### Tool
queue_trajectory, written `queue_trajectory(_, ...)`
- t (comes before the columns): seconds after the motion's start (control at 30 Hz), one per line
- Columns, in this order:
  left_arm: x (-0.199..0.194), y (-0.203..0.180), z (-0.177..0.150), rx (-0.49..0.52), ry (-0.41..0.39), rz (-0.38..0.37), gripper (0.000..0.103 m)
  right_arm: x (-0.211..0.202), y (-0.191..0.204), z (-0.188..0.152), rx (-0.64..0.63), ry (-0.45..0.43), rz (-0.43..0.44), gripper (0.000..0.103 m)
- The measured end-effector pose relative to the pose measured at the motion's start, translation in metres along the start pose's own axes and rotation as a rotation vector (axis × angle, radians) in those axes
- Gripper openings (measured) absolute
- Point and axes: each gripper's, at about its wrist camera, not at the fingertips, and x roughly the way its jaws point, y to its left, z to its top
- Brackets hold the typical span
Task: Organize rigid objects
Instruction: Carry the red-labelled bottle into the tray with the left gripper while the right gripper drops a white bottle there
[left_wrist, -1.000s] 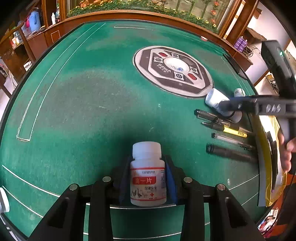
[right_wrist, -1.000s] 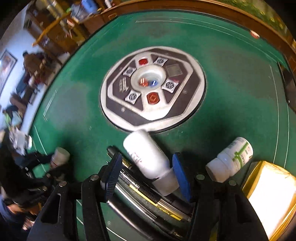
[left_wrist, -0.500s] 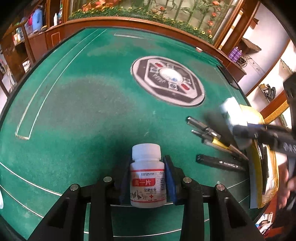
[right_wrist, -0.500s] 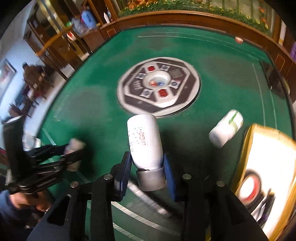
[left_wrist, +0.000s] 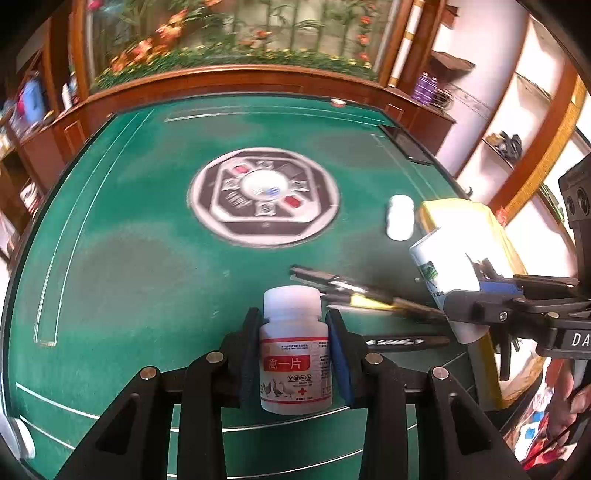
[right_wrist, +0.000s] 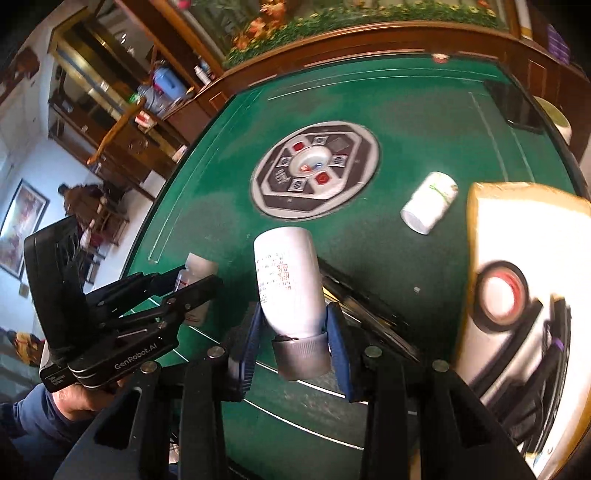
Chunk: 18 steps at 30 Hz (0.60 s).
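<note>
currently each gripper carries a bottle: left gripper clamps the pill bottle, right gripper the tall white bottle; next, lower both into the yellow box.

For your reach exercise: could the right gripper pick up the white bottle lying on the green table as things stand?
Probably not yet. The right gripper is shut on a tall white bottle, so it is occupied, though the lying bottle sits unobstructed on the table.

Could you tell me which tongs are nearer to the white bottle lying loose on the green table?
The right tongs. They hold a grey-capped bottle just short of the loose bottle, beside the yellow tray. The left tongs, gripping a red-labelled bottle, sit farther away, beyond the pens.
</note>
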Motion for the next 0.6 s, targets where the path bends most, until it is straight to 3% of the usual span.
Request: queue_trajectory(0.6, 0.008, -0.122, 0.038, 0.209, -0.021, -0.104, 0.037, -0.084, -0.088, -0.032, 0.182, -0.155, -0.063, 0.034)
